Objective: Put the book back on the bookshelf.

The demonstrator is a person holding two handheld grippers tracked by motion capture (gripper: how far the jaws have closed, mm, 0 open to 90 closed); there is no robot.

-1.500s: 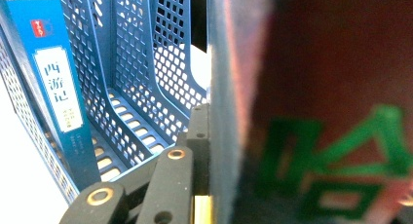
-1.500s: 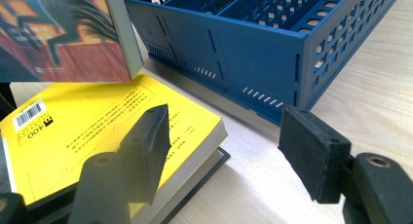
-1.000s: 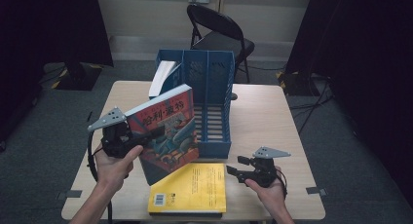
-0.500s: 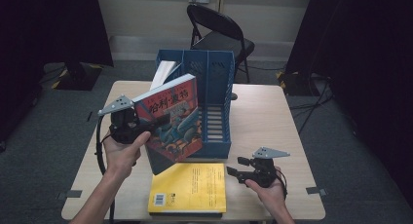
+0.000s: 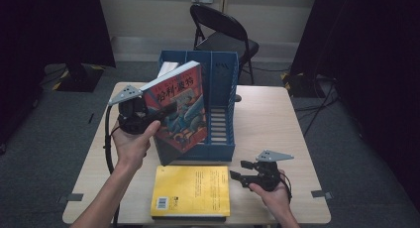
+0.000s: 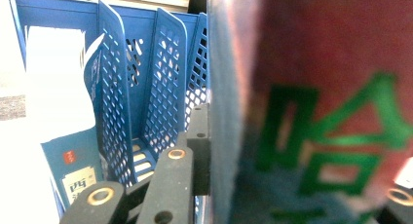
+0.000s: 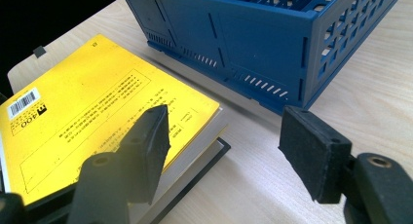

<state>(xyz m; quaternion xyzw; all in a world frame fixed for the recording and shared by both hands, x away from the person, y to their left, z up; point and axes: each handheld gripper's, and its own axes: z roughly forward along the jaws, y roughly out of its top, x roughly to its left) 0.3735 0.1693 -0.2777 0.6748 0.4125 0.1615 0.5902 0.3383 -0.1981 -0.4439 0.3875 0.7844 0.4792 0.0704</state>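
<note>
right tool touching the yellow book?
Apart. In the right gripper view the right tool stands open beside the corner of the yellow book, bare table between its pads; the high view agrees.

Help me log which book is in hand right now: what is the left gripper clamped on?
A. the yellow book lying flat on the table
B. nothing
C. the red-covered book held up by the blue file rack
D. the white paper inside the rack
C: the left gripper is shut on the red-covered book, tilted in front of the blue file rack.
</note>
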